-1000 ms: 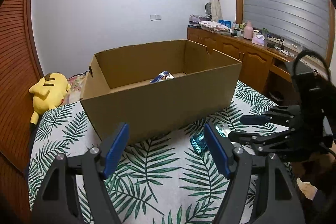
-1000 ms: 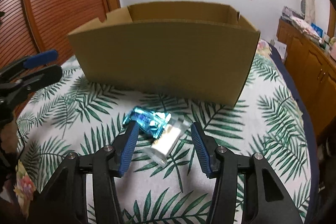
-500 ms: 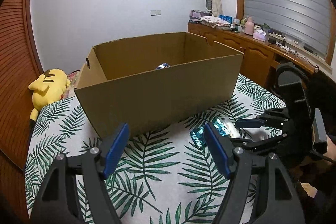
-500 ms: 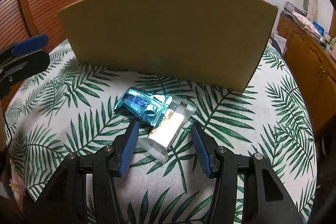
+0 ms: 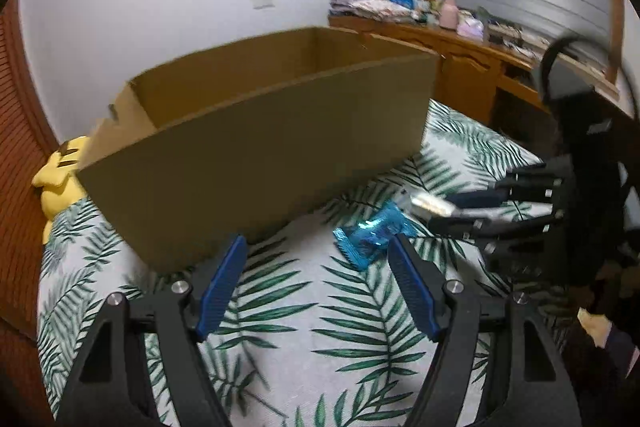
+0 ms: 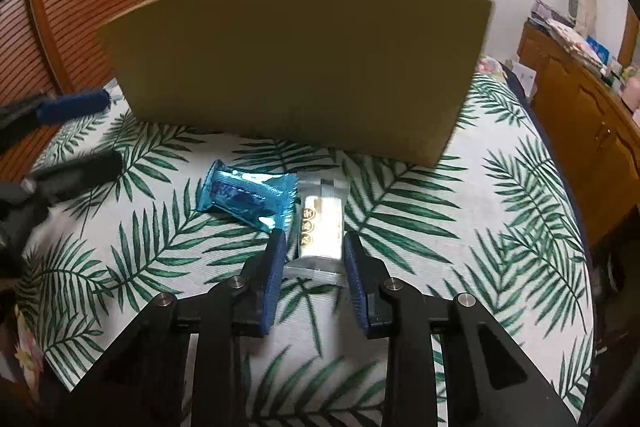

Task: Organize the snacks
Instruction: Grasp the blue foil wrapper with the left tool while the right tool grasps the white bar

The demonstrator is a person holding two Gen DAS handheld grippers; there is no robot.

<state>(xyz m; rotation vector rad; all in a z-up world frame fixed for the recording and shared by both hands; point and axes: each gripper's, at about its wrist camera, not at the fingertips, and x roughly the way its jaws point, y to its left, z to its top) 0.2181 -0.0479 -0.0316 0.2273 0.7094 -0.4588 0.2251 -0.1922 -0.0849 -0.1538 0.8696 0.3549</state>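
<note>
A clear-wrapped white snack (image 6: 322, 227) is straddled by the narrowed right claw (image 6: 313, 251); the left claw (image 5: 316, 259) is held wide beside a cardboard box (image 5: 256, 147).

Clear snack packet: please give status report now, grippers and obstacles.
Right hand-held gripper open, straddling clear snack packet, not clamped. Left hand-held gripper open, empty. Blue snack packet touching beside it; cardboard box behind.

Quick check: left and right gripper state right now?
Left gripper: open, holding nothing.
Right gripper: open around the clear-wrapped white snack, not yet clamped.
</note>
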